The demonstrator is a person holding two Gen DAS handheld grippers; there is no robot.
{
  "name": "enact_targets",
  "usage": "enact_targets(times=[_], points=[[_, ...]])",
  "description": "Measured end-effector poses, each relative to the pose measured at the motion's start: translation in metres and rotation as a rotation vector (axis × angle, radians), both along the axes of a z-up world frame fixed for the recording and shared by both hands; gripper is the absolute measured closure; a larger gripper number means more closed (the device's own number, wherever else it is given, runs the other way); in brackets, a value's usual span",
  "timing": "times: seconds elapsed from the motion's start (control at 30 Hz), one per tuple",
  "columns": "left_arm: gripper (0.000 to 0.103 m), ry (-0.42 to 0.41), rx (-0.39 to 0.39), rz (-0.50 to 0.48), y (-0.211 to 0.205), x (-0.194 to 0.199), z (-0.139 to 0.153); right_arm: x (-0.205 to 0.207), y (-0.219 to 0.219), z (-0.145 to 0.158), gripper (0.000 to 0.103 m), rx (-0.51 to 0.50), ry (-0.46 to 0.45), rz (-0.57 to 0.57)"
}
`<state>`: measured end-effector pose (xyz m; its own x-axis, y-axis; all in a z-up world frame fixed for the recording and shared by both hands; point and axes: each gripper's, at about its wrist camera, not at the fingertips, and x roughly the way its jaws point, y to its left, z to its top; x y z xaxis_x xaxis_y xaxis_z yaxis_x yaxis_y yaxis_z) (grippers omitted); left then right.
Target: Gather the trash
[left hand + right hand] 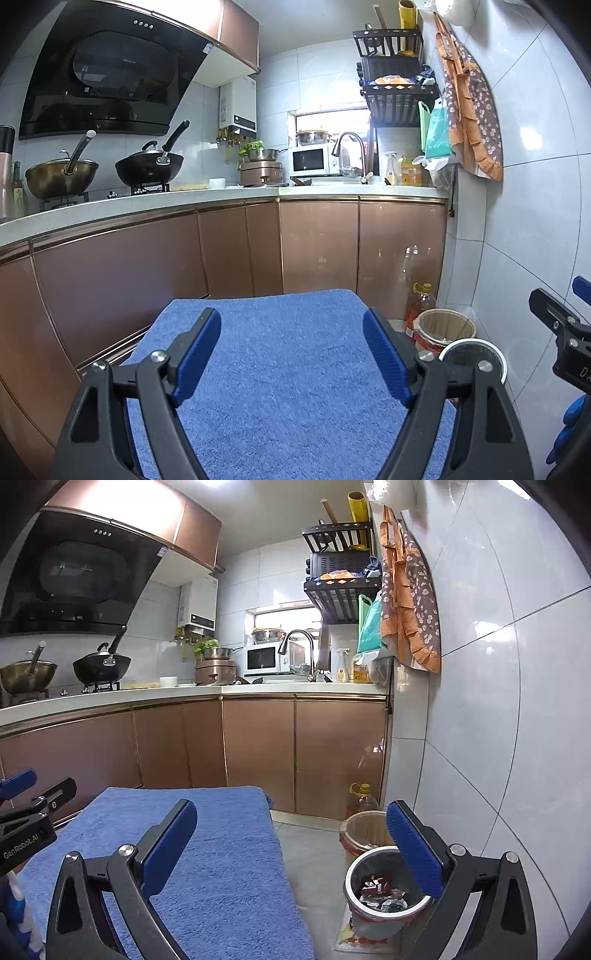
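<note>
A small round trash bin (384, 915) with a grey rim stands on the floor to the right of the blue towel (207, 856); crumpled wrappers (382, 893) lie inside it. Its rim (476, 350) also shows in the left wrist view. My left gripper (295, 354) is open above the bare blue towel (288, 369), nothing between its blue pads. My right gripper (295, 849) is open too, its right finger (413, 845) over the bin and its left finger (170, 842) over the towel. Each gripper appears at the edge of the other's view.
A wooden bucket (365, 830) and an oil bottle (364, 799) stand behind the bin by the tiled wall. Brown cabinet doors (258, 753) run behind the towel, under a white counter with woks, a microwave (264, 659) and a faucet.
</note>
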<state>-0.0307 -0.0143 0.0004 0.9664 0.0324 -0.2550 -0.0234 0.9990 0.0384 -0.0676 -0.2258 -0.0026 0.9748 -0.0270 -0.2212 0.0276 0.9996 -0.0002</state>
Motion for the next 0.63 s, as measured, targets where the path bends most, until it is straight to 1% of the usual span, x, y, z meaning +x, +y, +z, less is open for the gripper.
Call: enact_targets(times=[0.63], points=[[0.025, 0.019, -0.008, -0.020, -0.0013, 0.0020, -0.0015, 0.0015, -0.0019, -0.0009, 0.000, -0.002, 0.005, 0.003]])
